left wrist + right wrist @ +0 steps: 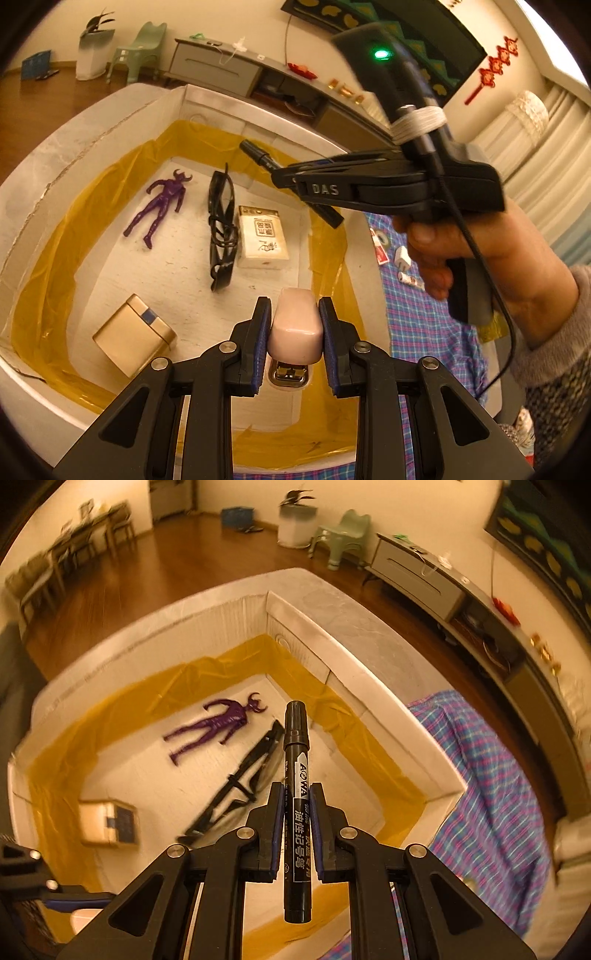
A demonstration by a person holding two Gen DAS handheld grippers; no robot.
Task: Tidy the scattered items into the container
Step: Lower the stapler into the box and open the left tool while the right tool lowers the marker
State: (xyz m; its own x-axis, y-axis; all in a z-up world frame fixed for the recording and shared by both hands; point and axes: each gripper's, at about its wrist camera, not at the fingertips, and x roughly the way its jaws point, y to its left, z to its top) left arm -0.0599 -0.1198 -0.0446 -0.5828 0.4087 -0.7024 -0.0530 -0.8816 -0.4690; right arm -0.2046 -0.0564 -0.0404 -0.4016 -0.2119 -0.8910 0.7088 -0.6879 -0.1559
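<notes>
So my left tool (293, 328) is pinching the pink stapler (295, 332) over the box (110, 122) at bottom centre, and my right tool (297, 805) is clamped on the black marker (297, 812), also hanging above the box.

Checked cloth (424, 325) — white box (92, 147), plug (402, 258), tube (412, 279).
</notes>
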